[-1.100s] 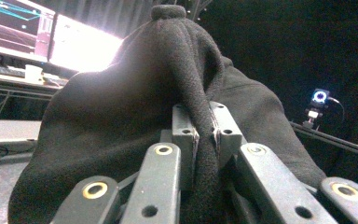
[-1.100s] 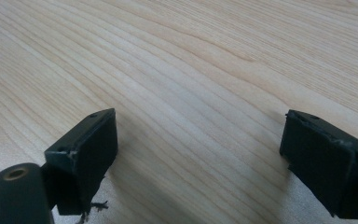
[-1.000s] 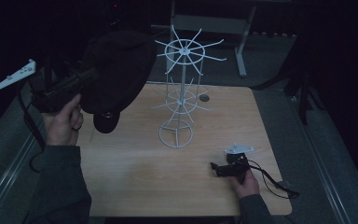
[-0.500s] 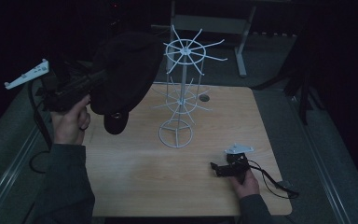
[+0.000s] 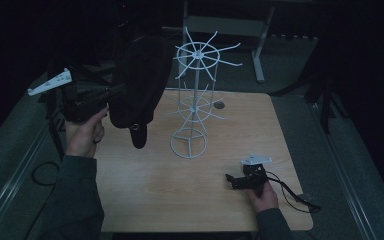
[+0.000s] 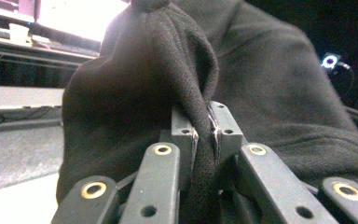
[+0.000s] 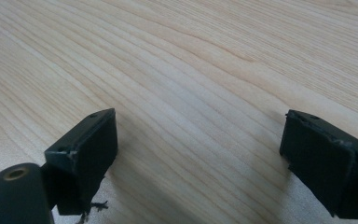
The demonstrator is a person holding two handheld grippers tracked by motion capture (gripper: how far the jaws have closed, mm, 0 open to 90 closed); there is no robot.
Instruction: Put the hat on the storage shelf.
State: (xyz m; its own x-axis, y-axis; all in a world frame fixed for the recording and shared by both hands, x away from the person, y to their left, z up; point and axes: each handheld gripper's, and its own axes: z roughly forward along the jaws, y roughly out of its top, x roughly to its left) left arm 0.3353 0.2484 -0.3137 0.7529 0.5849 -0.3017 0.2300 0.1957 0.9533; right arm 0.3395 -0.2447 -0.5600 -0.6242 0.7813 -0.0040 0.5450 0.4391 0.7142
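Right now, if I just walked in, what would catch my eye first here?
Probably the black hat, held up in the air at the table's left side, pinched in the left gripper. Next to it a white wire rack with spoke-like arms stands near the middle of the wooden table. The right gripper rests open near the front right.
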